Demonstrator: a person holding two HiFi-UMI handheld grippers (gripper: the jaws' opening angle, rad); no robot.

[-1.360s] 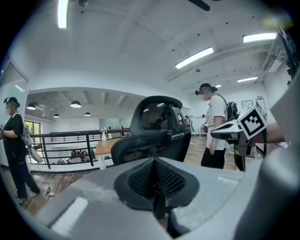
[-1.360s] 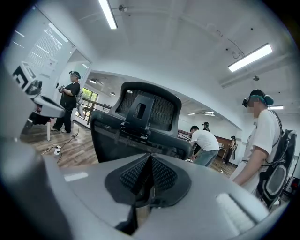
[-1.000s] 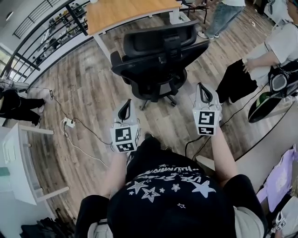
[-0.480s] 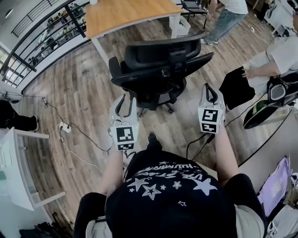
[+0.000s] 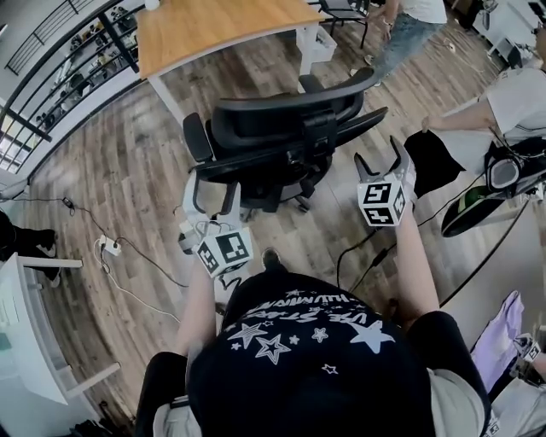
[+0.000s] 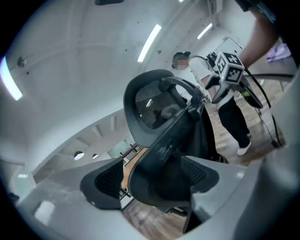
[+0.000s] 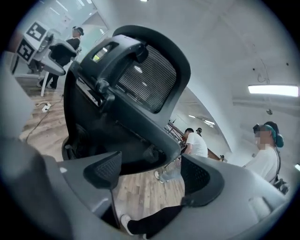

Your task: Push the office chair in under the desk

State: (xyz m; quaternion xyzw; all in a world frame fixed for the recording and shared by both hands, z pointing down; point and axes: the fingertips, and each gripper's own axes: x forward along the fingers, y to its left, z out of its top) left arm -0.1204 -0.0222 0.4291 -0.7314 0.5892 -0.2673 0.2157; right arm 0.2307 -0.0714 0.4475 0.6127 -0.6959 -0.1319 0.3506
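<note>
Our left gripper (image 5: 213, 183) and right gripper (image 5: 377, 154) have just opened wide. The office chair (image 5: 281, 128) has its back edge loose between the left jaws and just ahead of the right. It stands near the desk (image 5: 213, 26), and we think it is heavy but rolls easily, so we push on its stiff back.

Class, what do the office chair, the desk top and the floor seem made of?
Office chair: black mesh panel in a matte plastic frame; the weave is visible. Desk top: wood or laminate, with warm grain. Floor: wood-look planks; seams show.
</note>
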